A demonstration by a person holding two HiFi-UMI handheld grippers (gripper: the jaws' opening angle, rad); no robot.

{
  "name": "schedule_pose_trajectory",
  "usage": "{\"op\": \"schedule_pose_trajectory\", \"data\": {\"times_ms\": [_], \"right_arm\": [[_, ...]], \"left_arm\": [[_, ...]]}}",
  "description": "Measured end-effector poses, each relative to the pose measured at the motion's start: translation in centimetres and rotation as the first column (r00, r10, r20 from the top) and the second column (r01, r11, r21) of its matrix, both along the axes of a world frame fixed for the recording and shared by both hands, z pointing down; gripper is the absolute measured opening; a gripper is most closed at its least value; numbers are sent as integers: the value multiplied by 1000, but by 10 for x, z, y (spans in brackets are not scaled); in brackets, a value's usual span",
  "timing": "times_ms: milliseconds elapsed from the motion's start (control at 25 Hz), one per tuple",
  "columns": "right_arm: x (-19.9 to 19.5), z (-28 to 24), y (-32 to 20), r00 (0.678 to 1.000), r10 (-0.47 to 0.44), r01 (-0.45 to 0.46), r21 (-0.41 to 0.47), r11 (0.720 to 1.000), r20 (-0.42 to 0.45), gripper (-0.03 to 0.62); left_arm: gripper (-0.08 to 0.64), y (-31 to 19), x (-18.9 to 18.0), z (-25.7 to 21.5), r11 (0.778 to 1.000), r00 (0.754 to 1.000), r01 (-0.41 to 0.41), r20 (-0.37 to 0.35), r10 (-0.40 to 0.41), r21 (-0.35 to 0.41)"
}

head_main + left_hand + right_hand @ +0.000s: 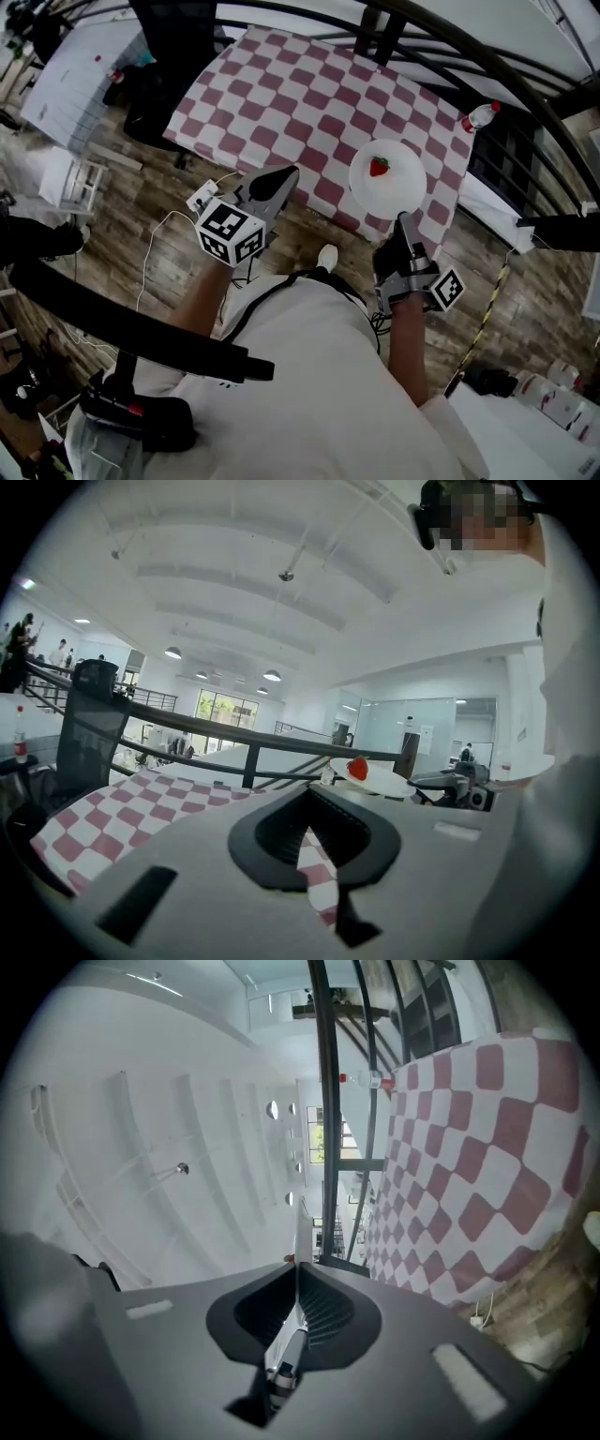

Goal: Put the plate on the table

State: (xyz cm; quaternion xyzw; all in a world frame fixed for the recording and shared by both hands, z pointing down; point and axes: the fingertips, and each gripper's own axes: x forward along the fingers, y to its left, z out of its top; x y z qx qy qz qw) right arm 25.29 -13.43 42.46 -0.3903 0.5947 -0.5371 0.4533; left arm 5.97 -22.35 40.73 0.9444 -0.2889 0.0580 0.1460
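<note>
A white plate (386, 192) with a strawberry (379, 166) on it is over the near right part of the red-and-white checked table (281, 94). My right gripper (403, 221) is shut on the plate's near rim. In the right gripper view the plate (298, 1232) shows edge-on as a thin white line between the jaws of the gripper (296, 1265). I cannot tell whether the plate touches the cloth. My left gripper (289, 173) is shut and empty at the table's near edge. Its own view shows the plate (375, 778) to the right.
A plastic bottle (480, 115) stands at the table's far right corner. A black chair (169, 56) is at the far left. Dark railing bars (525, 84) curve behind the table. White cables (159, 234) lie on the wooden floor.
</note>
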Motion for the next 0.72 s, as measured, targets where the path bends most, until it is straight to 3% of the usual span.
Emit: {"op": "schedule_pose_trajectory", "data": {"times_ms": [400,720], "right_arm": [[49,27,-52,989,-147,147,0,989,2,20],[62,40,-73,975,-224,224,-10,975,12,20]], "left_arm": [[3,-28,44,12,994,994,106,22,-106,-4],[5,-35,59,20,986,985,169,26,-168,-14]]}}
